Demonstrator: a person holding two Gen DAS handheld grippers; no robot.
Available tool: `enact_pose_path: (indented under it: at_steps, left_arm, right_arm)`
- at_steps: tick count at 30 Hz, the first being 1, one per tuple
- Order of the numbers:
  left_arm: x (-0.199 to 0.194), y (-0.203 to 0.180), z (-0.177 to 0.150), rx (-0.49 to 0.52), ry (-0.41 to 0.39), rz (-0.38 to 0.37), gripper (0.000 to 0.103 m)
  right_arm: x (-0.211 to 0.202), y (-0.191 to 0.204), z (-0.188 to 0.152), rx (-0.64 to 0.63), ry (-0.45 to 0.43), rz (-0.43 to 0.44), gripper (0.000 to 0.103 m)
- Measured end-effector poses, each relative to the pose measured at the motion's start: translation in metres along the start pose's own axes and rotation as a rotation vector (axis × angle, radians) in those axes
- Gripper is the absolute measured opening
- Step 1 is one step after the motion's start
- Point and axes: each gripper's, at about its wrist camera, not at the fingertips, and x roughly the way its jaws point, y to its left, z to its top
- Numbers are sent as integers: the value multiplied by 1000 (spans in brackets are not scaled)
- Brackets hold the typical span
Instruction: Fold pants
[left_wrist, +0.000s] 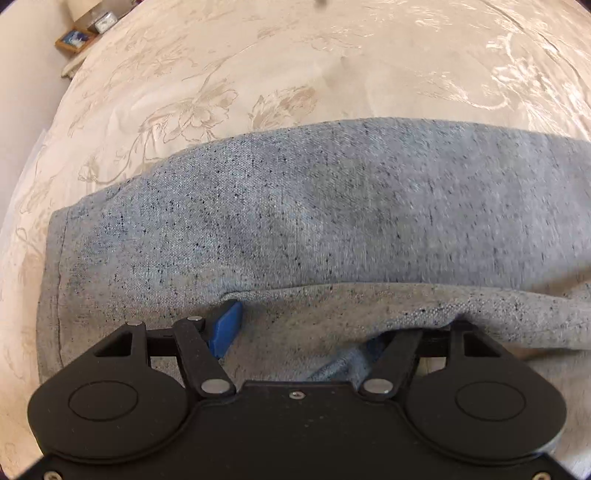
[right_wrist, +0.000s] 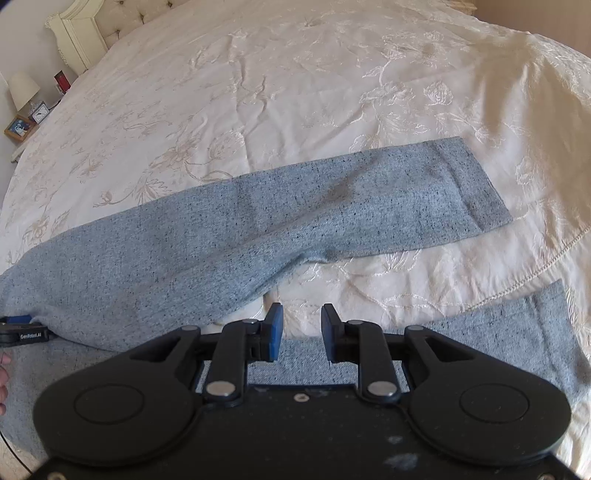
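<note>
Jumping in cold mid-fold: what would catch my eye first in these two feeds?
The grey speckled pants stretch across the cream floral bedspread, one leg reaching the far right. The left gripper has a fold of that fabric bunched between its fingers; the right gripper hangs open above the nearer leg.

Your left gripper (left_wrist: 334, 325) has its right finger buried under a bunched fold of the grey pants (left_wrist: 295, 206), so you cannot tell whether the pads press the cloth. The pants run off the right edge of that view, blurred there. In the right wrist view the near leg (right_wrist: 517, 332) passes behind the right gripper (right_wrist: 302, 330) and off the frame. The picture frame (right_wrist: 18, 127) and small clock (right_wrist: 38, 110) by the lamp (right_wrist: 23, 88) are too small to read. Only fingertips of a hand (right_wrist: 3, 369) show at the left edge.
</note>
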Motion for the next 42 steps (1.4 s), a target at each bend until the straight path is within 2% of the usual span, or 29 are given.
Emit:
enact_pose_path:
  at_steps: [3, 5, 10, 12, 19, 26, 29, 31, 32, 33, 34, 36, 38, 40, 42]
  left_arm:
    - [3, 6, 9, -99, 41, -5, 70]
    - [3, 6, 10, -115, 53, 4, 70]
    - [-4, -7, 7, -29, 40, 47, 69]
    - [-4, -11, 7, -3, 43, 58, 69]
    - [0, -20, 19, 11, 64, 89, 68]
    - [-3, -26, 14, 21, 58, 117, 68]
    - [-4, -26, 14, 31, 56, 116, 68]
    - [-6, -26, 14, 33, 51, 114, 68]
    - [-8, -26, 14, 33, 46, 113, 67]
    - [-11, -26, 14, 32, 36, 110, 66]
    - [-16, -26, 13, 30, 20, 103, 64]
    - [-29, -25, 10, 35, -25, 78, 63]
    - [-42, -24, 7, 47, -64, 49, 62]
    - [-57, -20, 5, 55, -99, -12, 61]
    - [-69, -14, 7, 67, -103, -98, 61]
  right_arm:
    - [16, -7, 10, -20, 11, 4, 25]
    - [27, -12, 19, -46, 5, 6, 25]
    - [46, -35, 46, -41, -2, -17, 25]
    - [47, -50, 61, -14, -31, -23, 25]
    - [70, -99, 126, 2, -80, -42, 28]
    - [135, -112, 185, 159, 56, -38, 30]
    - [168, -115, 186, 235, 160, -89, 30]
    - [177, -117, 182, 252, 168, -96, 30]
    - [178, -116, 181, 243, 163, -99, 21]
    - [178, -114, 182, 225, 159, -90, 5]
    - [177, -112, 182, 206, 158, -75, 1]
    - [170, -111, 186, 182, 118, -60, 1]
    - [156, -108, 195, 124, 19, -66, 1]
    - [148, -111, 209, 87, -54, -96, 1]
    - [147, -120, 224, 82, -51, -36, 3]
